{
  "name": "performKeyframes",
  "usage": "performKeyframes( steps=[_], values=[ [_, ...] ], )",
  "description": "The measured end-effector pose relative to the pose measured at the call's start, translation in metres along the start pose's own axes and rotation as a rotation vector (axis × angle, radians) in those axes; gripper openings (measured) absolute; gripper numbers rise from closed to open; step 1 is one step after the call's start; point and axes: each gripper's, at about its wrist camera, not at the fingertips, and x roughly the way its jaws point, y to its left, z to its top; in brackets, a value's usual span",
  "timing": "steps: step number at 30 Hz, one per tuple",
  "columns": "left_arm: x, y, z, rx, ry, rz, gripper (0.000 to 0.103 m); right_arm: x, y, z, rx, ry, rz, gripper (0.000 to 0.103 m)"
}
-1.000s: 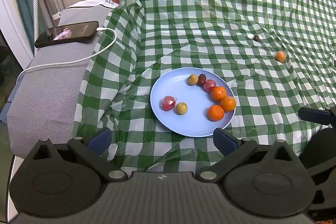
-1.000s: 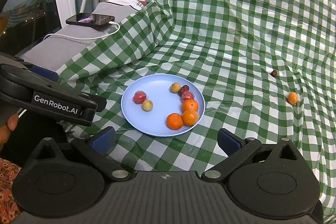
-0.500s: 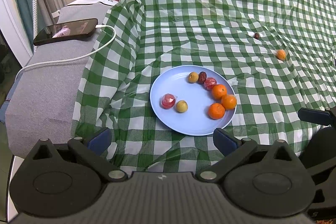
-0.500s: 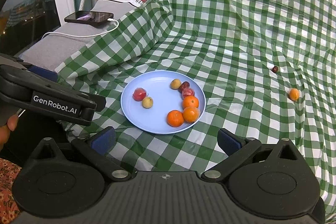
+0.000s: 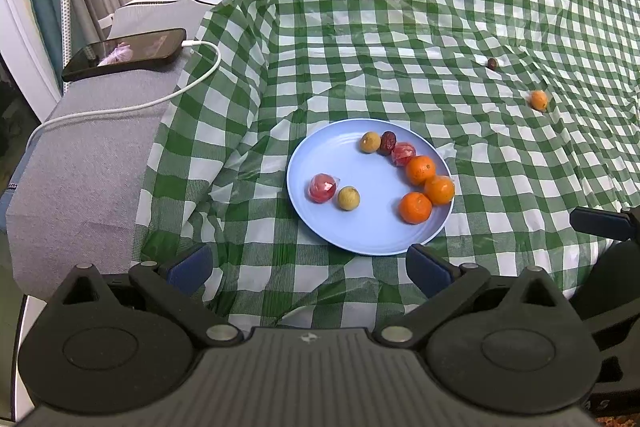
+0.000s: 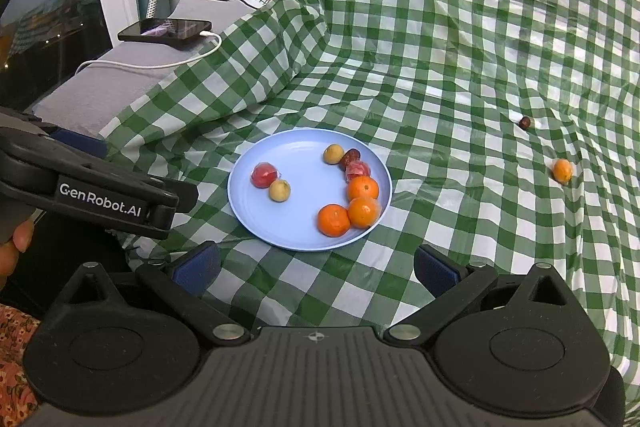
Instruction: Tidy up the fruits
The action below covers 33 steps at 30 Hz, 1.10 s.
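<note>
A light blue plate [image 5: 344, 227] [image 6: 288, 227] on the green checked cloth holds three oranges [image 5: 416, 207] [image 6: 334, 220], two yellowish round fruits, two red wrapped fruits and a dark date. A loose orange [image 5: 538, 99] [image 6: 562, 170] and a loose dark date [image 5: 491, 63] [image 6: 524, 122] lie on the cloth far right. My left gripper [image 5: 308, 263] is open and empty, just short of the plate's near edge. My right gripper [image 6: 316, 269] is open and empty, also just short of the plate. The left gripper's body shows in the right wrist view [image 6: 100, 195].
A black phone [image 5: 124, 53] [image 6: 166, 29] with a white charging cable [image 5: 120, 107] lies on a grey cushioned surface [image 5: 80, 167] at the left. The cloth is wrinkled and rises at the back. Curtains and a window stand at the far left.
Both grippers have shifted slightly; the plate sits a little higher in the views. Nothing was picked up or let go.
</note>
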Motion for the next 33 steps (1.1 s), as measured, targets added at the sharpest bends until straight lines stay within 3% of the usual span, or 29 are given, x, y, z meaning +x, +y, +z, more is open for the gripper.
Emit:
performKeyframes(
  steps=[24,33],
  values=[
    [0.011,-0.005,0.006,0.001,0.036,0.018,0.103,0.013,-0.011,0.0,0.048,0.023,-0.006,0.102],
    [0.023,-0.014,0.027,0.011,0.035,0.022,0.103,0.024,-0.037,0.0,0.138,0.006,-0.078,0.102]
  ],
)
